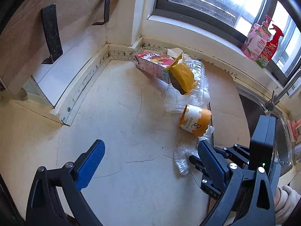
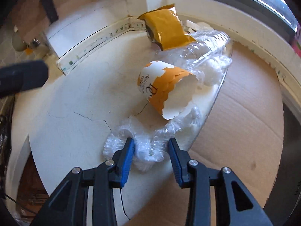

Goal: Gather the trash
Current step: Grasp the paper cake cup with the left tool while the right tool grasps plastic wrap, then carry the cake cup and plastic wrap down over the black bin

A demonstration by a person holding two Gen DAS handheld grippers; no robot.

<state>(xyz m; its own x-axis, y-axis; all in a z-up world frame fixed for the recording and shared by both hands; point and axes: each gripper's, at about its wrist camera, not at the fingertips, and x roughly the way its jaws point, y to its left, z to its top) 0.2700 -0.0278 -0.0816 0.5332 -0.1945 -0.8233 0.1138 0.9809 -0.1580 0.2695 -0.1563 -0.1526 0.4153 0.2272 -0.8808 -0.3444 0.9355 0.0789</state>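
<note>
Crumpled clear plastic wrap [image 2: 144,150] sits between the right gripper [image 2: 151,146] jaws; the left blue pad touches it, the right pad stands just clear, so not yet pinched. Left gripper [image 1: 150,162] jaws spread wide over bare tabletop [image 1: 116,113], holding nothing. Beyond the wrap: an orange-and-white paper cake cup [image 2: 165,88] on its side, a clear plastic container [image 2: 203,47], a mustard-yellow snack wrapper [image 2: 165,30], and a pink carton [image 1: 150,66] toward the corner. Cardboard sheet [image 2: 244,113] lies to the right.
</note>
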